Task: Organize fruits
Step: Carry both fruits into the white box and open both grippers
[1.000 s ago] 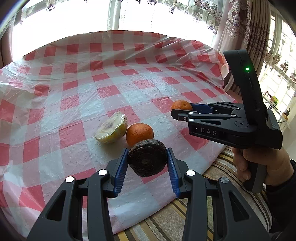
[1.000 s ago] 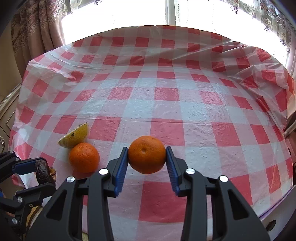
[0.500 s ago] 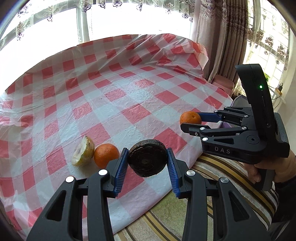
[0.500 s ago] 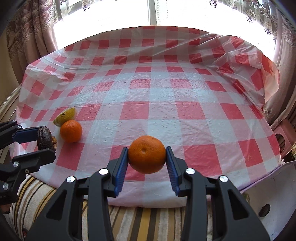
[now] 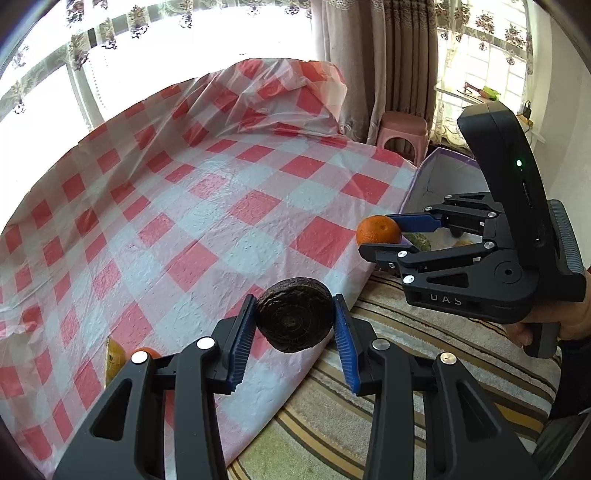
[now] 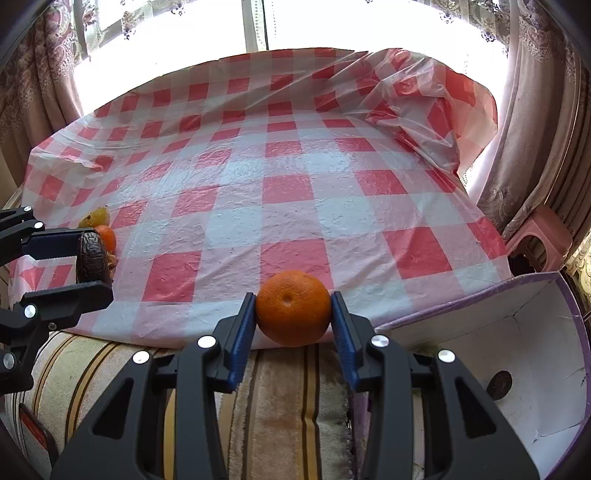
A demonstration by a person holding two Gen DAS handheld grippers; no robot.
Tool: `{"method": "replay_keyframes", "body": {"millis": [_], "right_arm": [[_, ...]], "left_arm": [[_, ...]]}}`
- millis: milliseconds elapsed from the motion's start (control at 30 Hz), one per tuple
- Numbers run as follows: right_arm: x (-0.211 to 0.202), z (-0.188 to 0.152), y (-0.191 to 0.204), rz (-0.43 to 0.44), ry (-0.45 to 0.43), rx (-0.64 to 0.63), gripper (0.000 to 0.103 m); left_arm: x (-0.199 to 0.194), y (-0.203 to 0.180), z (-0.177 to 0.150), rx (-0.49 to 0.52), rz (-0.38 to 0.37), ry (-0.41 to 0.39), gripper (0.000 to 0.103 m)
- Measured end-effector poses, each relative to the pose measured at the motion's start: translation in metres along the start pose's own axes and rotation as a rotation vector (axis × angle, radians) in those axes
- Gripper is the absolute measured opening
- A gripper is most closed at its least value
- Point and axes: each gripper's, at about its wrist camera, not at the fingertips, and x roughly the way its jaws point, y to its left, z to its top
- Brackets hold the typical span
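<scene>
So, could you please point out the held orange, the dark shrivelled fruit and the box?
orange (image 6: 293, 308): right wrist view, middle of its peel.
dark shrivelled fruit (image 5: 294, 319): left wrist view, centre of its face.
box (image 6: 532, 369): right wrist view, bare white inner wall.

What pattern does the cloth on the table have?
The cloth has red and white checks; the right wrist view shows it best.

A lived-in home room: patterned curtains (image 5: 373, 55) over bright windows (image 6: 332, 22), a red-checked plastic cloth (image 6: 288, 188) on the tabletop, a pink plastic stool (image 5: 404, 129) by the wall and a striped cushion (image 5: 388, 376) at the edge
</scene>
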Motion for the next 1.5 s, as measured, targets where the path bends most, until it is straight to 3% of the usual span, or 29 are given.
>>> {"method": "replay_keyframes", "body": {"millis": [500, 900, 1200, 1500], "right_arm": [[-0.021, -0.037, -0.089, -0.111, 0.022, 0.133, 0.041], [-0.032, -0.06, -0.146, -0.206, 0.048, 0.22, 0.041], [-0.047, -0.062, -0.169, -0.308, 0.048, 0.223, 0.041], [-0.043, -0.069, -0.175, -0.313, 0.075, 0.226, 0.041]], "left_arm": [[0.038, -0.082, 0.043, 0.225, -0.079, 0.079, 0.038], [0.074, -0.143, 0.06, 0.342, -0.146, 0.158, 0.038], [0.096, -0.168, 0.064, 0.356, -0.211, 0.214, 0.038], [0.107, -0.181, 0.063, 0.366, -0.26, 0.255, 0.038]]}}
